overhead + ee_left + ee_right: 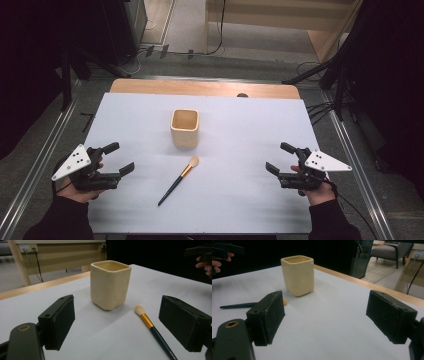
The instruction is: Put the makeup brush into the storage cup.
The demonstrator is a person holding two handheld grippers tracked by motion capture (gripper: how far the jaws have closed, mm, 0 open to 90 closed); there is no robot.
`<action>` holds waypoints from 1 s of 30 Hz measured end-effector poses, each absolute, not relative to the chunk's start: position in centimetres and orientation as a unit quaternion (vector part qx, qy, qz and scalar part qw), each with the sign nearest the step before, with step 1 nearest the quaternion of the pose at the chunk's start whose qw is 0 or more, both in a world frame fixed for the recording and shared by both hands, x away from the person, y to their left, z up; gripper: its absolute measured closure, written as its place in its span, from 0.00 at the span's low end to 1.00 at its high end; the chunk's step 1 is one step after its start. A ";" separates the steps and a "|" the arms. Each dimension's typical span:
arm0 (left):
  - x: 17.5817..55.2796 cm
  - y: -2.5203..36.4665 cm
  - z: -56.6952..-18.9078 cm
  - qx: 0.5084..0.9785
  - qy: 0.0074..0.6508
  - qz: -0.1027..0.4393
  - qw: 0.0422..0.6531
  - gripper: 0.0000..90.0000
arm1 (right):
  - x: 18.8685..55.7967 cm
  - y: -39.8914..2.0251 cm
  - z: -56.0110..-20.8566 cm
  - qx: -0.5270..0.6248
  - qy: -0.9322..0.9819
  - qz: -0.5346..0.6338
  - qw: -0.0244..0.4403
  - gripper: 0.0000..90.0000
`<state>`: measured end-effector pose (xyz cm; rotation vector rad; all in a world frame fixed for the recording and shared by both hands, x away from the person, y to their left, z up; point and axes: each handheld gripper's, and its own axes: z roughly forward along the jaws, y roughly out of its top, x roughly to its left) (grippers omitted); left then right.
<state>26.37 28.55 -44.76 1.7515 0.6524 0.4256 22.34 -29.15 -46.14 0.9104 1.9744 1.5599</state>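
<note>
Centrally, brush point(178, 181) lies flat on white sheet point(240, 200), bristles near cup point(185, 128), apart from it. Left gripper point(123, 158) and right gripper point(278, 157) wide open, empty, well apart at sheet's sides. Nothing between.

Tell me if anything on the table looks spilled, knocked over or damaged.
Nothing stands out. The cream cup stands upright and looks empty, with no spill on the white table. The makeup brush lies flat in front of it, apart from it. The left gripper and right gripper are open and hold nothing.
</note>
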 end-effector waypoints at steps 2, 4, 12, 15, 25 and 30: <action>26.4 28.1 -44.8 0.749 0.278 0.176 0.574 0.15 | 22.3 -29.2 -46.1 0.331 0.718 0.567 0.231 0.18; 26.5 27.7 -44.8 0.751 0.278 0.172 0.574 0.15 | 22.3 -29.2 -46.1 0.331 0.717 0.568 0.231 0.18; 26.6 26.4 -44.7 0.751 0.273 0.173 0.576 0.15 | 22.3 -29.2 -46.1 0.331 0.718 0.567 0.232 0.18; 26.6 26.0 -44.7 0.749 0.270 0.169 0.580 0.15 | 22.3 -29.2 -46.1 0.331 0.718 0.567 0.232 0.18; 26.8 23.9 -44.9 0.761 0.262 0.157 0.572 0.15 | 22.3 -29.2 -46.1 0.332 0.717 0.567 0.233 0.18; 26.8 22.9 -45.1 0.766 0.258 0.147 0.570 0.15 | 22.3 -29.2 -46.1 0.331 0.717 0.568 0.232 0.18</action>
